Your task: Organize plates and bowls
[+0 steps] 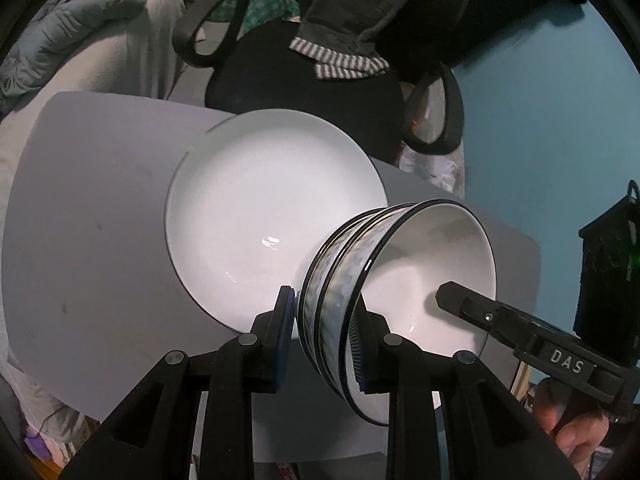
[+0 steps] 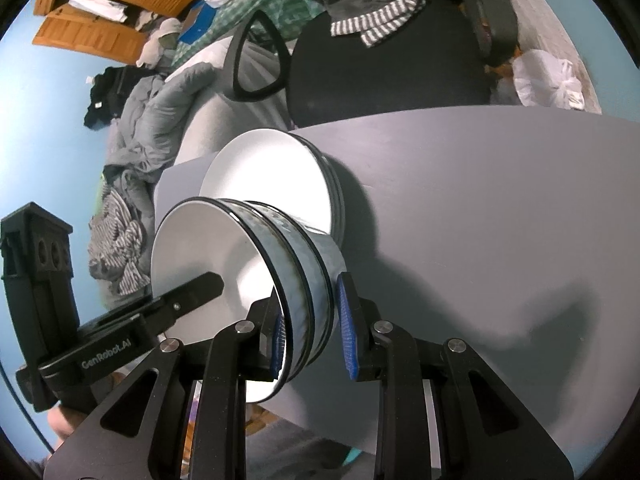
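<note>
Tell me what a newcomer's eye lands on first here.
The stack of bowls, white inside with dark rims, held between the left gripper and right gripper, each clamped on a rim. Behind them, a stack of white plates sits on the grey table.

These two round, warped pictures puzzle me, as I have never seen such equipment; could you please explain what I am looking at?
There is no robot here. A person holds a hand-held clamp with two fingers in each hand, and each clamp carries a wide-angle camera looking along its fingers, hence the round, bent view.

One picture comes from the left gripper, the other from the right gripper. Each also shows the other tool reaching in from the side.

On the grey table lies a stack of white plates.

Both grippers pinch the rim of a stack of bowls, white inside and patterned outside, from opposite sides, one finger inside and one outside. Whether the stack rests on the plates is unclear. Behind stand a dark chair and clothes.
</note>
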`<state>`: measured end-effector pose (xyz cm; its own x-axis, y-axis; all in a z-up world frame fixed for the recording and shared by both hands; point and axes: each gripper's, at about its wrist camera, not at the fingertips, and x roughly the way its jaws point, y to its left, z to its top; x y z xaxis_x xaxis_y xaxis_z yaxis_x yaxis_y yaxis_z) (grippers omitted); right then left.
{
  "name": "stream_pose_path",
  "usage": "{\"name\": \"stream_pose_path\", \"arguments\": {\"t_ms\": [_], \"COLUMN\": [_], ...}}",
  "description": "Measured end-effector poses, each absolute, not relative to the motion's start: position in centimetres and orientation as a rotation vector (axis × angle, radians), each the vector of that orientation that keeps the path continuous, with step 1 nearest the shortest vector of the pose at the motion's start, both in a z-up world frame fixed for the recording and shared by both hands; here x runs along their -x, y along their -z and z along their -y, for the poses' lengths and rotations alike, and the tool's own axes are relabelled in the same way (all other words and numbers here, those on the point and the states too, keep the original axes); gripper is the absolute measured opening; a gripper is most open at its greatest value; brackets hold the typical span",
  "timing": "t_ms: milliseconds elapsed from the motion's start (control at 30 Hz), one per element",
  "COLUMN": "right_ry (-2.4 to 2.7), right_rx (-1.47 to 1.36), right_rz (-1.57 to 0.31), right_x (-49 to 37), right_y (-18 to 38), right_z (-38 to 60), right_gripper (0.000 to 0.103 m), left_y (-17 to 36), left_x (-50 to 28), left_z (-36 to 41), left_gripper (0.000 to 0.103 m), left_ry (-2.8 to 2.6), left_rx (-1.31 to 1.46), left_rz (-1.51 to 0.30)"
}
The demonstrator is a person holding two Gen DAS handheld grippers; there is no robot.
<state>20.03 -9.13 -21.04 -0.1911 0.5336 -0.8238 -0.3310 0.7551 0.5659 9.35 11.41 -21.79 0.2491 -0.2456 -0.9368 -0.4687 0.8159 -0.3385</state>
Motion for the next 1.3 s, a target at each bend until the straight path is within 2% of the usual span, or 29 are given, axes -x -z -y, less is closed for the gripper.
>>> {"name": "stream_pose_path", "arguments": {"t_ms": [567, 1167, 1233, 1300], "right_ry": [-0.784, -0.752, -0.752, -0.754], "right_rx": [-0.018, -0.051, -0.046, -0.042], "right_rz": [-1.623, -1.619, -1.622, -1.626], "right_x": [-21.0, -22.0, -22.0, -21.9], "right_y": [22.8, 22.7, 22.8, 22.7], "right_z": [2.7, 0.7, 0.5, 0.3], "right_gripper": [0.024, 0.023, 0.025, 0.03], "left_y": [24.0, 24.5, 24.7, 24.8], "left_x": [-9.6, -11.9, -11.9, -12.0], "left_z": [-14.7, -16.6, -16.4, -16.2], "left_gripper": [0.025, 0.025, 0.025, 0.025], "left_ry": [-0.204, -0.189, -0.19, -0.189], "left_rx": [0.68, 0.635, 0.625, 0.616], "left_rz": [-1.354, -1.336, -1.343, -1.347]}}
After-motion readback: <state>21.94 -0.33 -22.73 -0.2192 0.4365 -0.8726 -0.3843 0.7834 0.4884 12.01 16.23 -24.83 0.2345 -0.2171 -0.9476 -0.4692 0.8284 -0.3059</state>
